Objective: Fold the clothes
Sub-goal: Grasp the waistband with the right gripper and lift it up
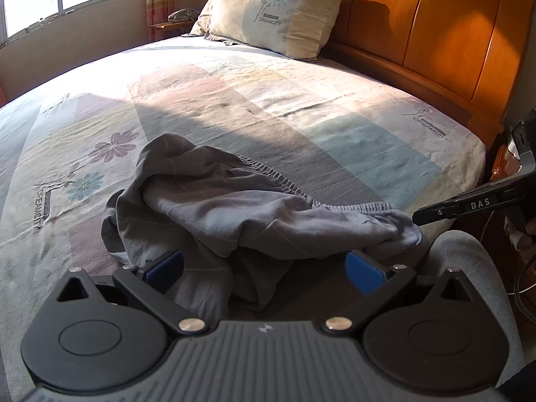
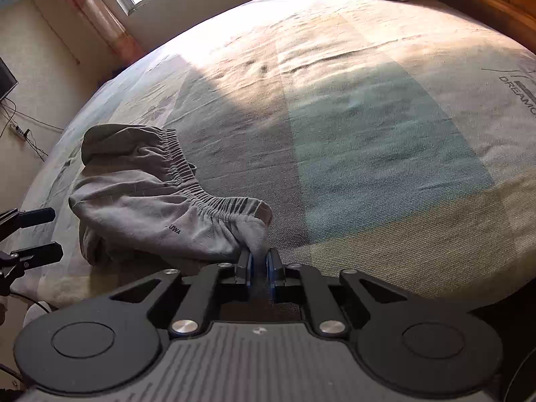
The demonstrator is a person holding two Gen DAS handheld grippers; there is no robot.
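right gripper (image 2: 258, 263) pinches shorts (image 2: 160, 201) waistband

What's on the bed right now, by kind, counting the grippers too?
Grey garment, crumpled, elastic waistband showing: 1
Pillow at the headboard: 1
Grippers: 2, the left gripper open beside the garment, the right gripper shut on the garment's waistband corner
Total: 4

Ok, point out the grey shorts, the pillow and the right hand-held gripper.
shorts (image 1: 234, 201): left wrist view, middle of the crumpled fabric.
pillow (image 1: 271, 10): left wrist view, printed front.
right hand-held gripper (image 2: 258, 263): right wrist view, between its fingertips, shut on the waistband end.
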